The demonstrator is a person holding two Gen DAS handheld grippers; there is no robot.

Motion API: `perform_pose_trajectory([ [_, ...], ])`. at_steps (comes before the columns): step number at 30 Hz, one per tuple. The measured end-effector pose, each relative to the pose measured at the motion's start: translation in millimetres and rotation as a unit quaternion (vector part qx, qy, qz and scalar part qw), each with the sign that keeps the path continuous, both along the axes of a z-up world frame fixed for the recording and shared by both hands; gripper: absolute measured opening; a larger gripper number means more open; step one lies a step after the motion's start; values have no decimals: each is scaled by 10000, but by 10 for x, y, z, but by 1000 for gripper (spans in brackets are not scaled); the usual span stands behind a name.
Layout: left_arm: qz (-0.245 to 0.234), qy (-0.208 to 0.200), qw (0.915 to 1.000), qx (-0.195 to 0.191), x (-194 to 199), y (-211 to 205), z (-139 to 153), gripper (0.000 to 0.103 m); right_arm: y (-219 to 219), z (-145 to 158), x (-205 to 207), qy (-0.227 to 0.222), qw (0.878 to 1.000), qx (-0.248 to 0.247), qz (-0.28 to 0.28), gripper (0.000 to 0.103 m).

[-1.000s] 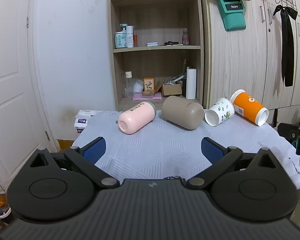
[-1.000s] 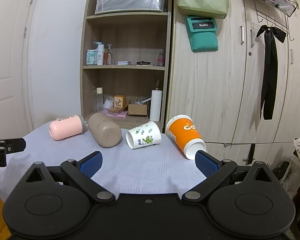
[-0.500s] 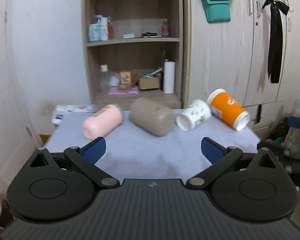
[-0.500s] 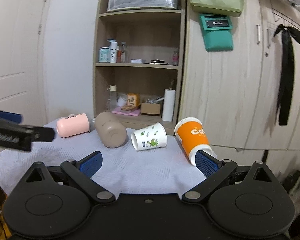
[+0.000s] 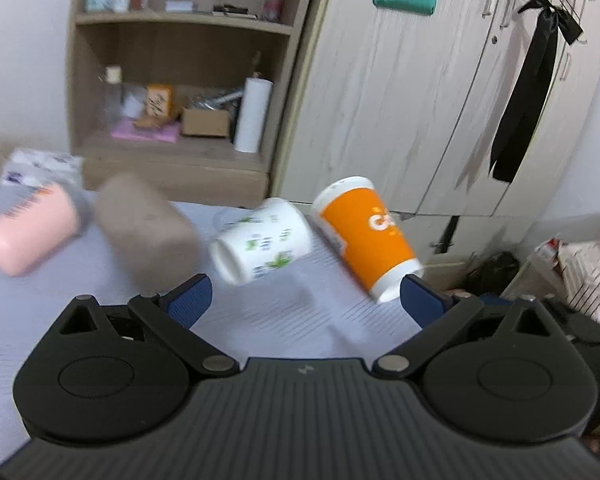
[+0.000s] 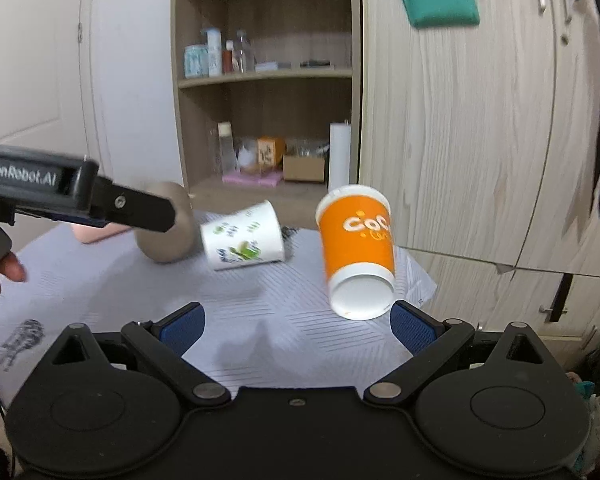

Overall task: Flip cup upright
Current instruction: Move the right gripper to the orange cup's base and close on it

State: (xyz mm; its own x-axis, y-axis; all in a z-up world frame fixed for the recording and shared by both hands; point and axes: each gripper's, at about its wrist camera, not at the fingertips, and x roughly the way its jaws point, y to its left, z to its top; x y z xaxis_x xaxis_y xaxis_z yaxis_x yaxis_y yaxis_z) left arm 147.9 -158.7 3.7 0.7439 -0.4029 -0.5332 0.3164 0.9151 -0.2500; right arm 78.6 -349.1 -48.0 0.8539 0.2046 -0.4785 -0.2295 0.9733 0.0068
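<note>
Four cups on their sides across the cloth-covered table (image 6: 100, 280): pink cup (image 5: 32, 236) far left, taupe cup (image 5: 152, 236), white leaf-print cup (image 6: 242, 236), orange cup (image 6: 358, 252) far right near the table edge, mouth toward the camera.

Left gripper (image 5: 304, 300): jaws spread wide, nothing between. Right gripper (image 6: 296, 326): jaws spread wide, empty, orange cup's mouth just beyond the right pad.

Likely target: orange cup. Judged paper, very light, thin-walled, easily crushed, prone to roll. Best hold across mid-body, gentle squeeze, away from the soft open rim. Left view motion-blurred; pink and taupe cup details unclear.
</note>
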Motion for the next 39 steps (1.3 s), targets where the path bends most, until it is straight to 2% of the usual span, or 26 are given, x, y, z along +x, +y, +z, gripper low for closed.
perform_pose_trajectory([
  [6, 12, 235, 9994, -241, 290, -248, -179, 100, -180, -118, 487, 198, 9994, 259, 114, 101],
  [10, 144, 416, 9975, -561, 448, -286, -278, 100, -228, -218, 787, 347, 9987, 315, 191, 101],
  [13, 381, 607, 9937, -867, 508, -238, -370, 100, -233, -280, 934, 379, 9986, 326, 158, 101],
  [19, 243, 962, 9886, -1130, 632, -237, -492, 100, -242, -407, 1103, 425, 9989, 205, -2, 100],
  [21, 222, 993, 9879, -1173, 646, -228, -501, 100, -243, -435, 1110, 415, 9990, 160, -1, 98],
  [24, 274, 1016, 9871, -1204, 666, -230, -525, 100, -223, -440, 1069, 295, 9996, 8, 17, 89],
  [26, 274, 1077, 9861, -1239, 686, -236, -554, 100, -226, -425, 1046, 283, 9996, -19, 10, 70],
  [33, 238, 1158, 9831, -1395, 709, -270, -582, 100, -229, -345, 891, 467, 9986, 236, -68, 70],
  [39, 77, 1362, 9779, -1583, 735, -305, -638, 100, -257, -332, 634, 827, 9931, 764, -322, 70],
])
